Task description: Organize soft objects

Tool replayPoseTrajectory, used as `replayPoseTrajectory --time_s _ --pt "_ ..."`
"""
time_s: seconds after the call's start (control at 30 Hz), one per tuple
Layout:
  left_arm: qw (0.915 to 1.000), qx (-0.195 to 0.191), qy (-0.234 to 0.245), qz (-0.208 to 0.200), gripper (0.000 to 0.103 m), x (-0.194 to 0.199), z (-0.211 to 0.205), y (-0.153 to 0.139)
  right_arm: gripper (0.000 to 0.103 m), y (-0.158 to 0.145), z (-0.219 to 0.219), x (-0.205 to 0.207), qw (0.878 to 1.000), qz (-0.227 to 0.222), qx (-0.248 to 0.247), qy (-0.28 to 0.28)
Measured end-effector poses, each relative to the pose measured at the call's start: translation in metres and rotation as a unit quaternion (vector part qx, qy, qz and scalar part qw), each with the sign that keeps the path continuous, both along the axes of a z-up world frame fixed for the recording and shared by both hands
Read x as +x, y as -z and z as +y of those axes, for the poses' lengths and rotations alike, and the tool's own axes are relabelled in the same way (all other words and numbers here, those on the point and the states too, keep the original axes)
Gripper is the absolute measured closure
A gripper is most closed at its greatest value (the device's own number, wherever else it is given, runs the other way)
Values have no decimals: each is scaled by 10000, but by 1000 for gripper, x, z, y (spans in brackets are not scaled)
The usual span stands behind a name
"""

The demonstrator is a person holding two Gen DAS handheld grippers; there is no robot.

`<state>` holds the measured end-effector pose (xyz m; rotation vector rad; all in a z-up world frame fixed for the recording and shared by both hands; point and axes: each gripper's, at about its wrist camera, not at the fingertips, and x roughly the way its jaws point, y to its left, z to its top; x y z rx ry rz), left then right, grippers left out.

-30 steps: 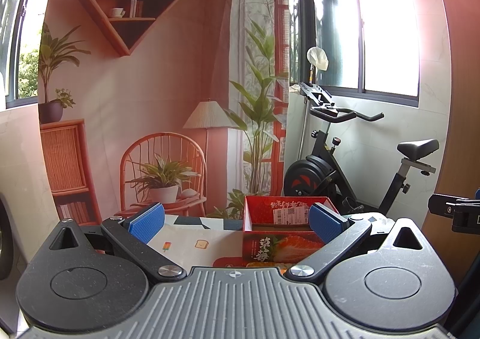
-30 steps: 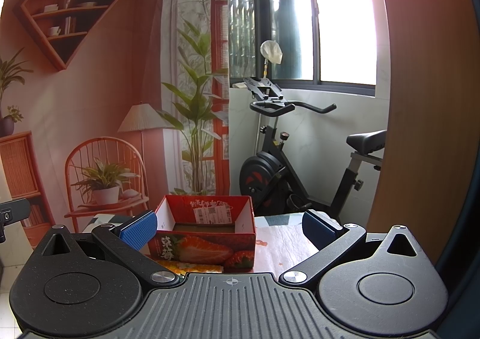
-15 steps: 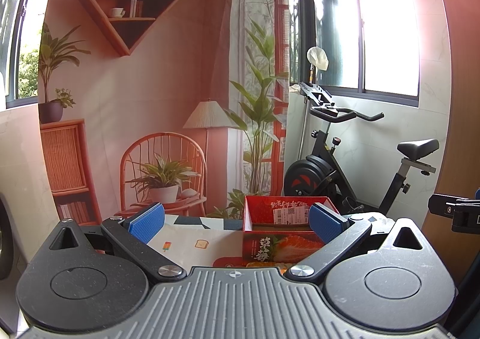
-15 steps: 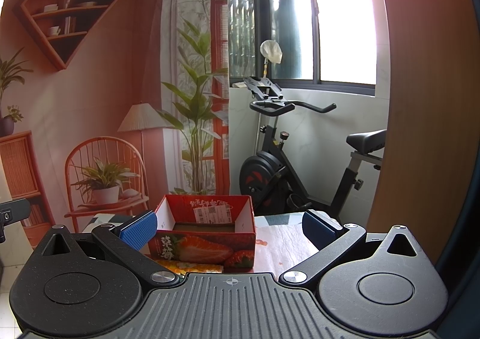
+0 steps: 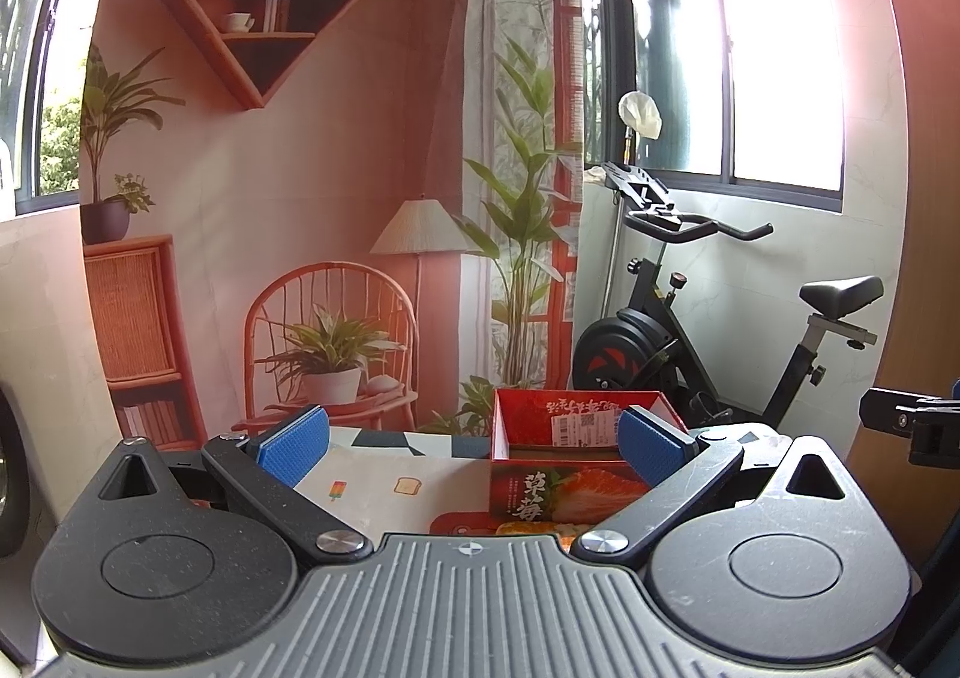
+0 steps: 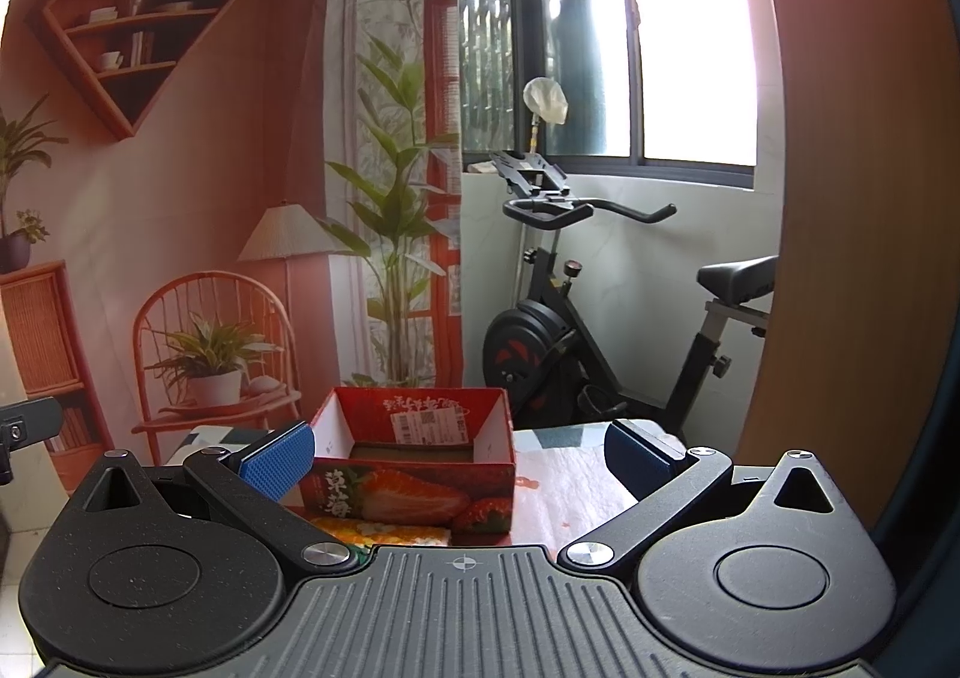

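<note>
Box (image 6: 414,474), red, open-topped, strawberry-printed.

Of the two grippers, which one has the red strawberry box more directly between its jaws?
The right gripper: the strawberry box sits between its jaws, nearer the left one. For the left gripper, the box lies far right.

One red strawberry box (image 5: 567,459) stands on one table (image 5: 384,474), with one flat yellow-patterned item (image 6: 384,531) in front of it, its kind unclear. Two grippers show, the left gripper (image 5: 472,443) and the right gripper (image 6: 459,456), each with two blue pads. One exercise bike (image 5: 690,330) stands behind
</note>
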<state>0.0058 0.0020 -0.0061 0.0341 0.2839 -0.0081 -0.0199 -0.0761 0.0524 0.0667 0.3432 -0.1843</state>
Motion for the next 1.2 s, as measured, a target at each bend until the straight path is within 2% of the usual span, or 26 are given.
replayPoseTrajectory --time_s 0.13,0.23,0.3,0.4,0.53,0.63,0.73,0.9,1.07,1.1,1.2 --pt "10000 -36 68 63 0 9 1 14 0 17 -5 -3 9993 -241 92 -258" --pt "9997 -11 221 96 0 19 1 33 0 37 -10 4 9985 -420 103 -322" --pt "9996 38 231 155 0 29 0 49 0 51 -14 11 9985 -387 138 -373" --pt "9986 -7 280 448 0 48 3 74 0 80 -18 28 9990 -190 155 -383" --pt "9939 -285 291 1025 0 76 13 113 1 126 -24 49 9996 62 53 -288" --pt "9891 -419 263 1387 0 93 21 141 1 164 -32 62 9984 428 238 -294" --pt "9842 -439 141 1710 0 104 27 164 0 195 -37 72 9936 786 506 -641" --pt "9756 -356 194 2156 2 114 28 195 0 229 -32 83 9922 1126 210 -501" --pt "9622 -662 410 2609 7 122 31 219 0 254 -44 86 9905 1288 272 -403" --pt "9601 -691 433 2674 11 123 31 224 1 259 -46 86 9901 1319 321 -364" --pt "9494 -801 522 2992 16 128 29 236 6 270 -57 88 9882 1438 478 -242"
